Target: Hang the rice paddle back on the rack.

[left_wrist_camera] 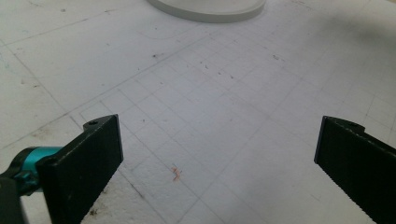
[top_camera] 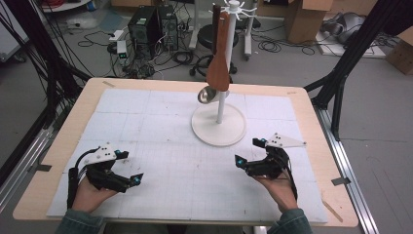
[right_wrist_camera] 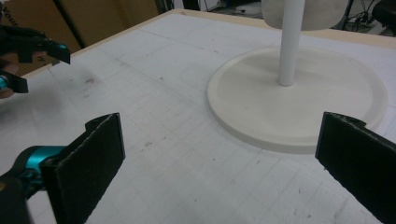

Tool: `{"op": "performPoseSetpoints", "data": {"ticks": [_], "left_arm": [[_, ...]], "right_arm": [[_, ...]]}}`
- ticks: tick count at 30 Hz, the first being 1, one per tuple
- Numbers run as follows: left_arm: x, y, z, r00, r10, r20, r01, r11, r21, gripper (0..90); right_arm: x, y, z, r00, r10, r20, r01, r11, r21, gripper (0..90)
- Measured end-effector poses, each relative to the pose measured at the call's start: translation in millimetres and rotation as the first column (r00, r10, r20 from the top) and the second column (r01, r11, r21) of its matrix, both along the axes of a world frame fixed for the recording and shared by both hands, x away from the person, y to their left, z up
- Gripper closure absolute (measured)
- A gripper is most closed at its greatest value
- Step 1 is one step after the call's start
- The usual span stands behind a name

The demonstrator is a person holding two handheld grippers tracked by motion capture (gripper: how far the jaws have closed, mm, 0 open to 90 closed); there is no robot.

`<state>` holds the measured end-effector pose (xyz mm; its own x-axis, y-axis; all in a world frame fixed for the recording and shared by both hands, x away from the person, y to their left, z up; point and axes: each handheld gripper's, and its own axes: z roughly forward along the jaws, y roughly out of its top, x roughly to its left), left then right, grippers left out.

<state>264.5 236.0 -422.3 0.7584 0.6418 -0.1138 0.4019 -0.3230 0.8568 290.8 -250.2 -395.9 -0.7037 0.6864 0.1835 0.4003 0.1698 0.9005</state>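
No readable text, label, brand or number stood anywhere in the pictures. The white mat (top_camera: 160, 126) on the bench (top_camera: 83, 105) bore only a faint ruled grid, and the cardboard boxes (top_camera: 304, 17) behind showed no print that could be made out.

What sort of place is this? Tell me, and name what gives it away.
Likely a lab or workshop: computer towers and loose cables on the floor, cardboard boxes behind, and a gridded white mat on the table.
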Motion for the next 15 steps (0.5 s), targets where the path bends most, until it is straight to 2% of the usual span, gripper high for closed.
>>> {"op": "performPoseSetpoints", "data": {"ticks": [7, 15], "left_arm": [[-0.3, 0.2, 0.0, 1.0, 0.003, -0.001, -0.003, 1.0, -0.003, 1.7], [-0.5, 0.7, -0.4, 1.0, 0.008, 0.0, -0.008, 1.0, -0.006, 1.7]], "right_arm": [[-10.0, -5.3, -3.3, 1.0, -0.007, -0.003, 0.007, 1.0, 0.002, 0.4], [-19.7, -11.3, -5.5, 0.9998, -0.019, 0.004, 0.019, 1.0, -0.019, 0.4]]}}
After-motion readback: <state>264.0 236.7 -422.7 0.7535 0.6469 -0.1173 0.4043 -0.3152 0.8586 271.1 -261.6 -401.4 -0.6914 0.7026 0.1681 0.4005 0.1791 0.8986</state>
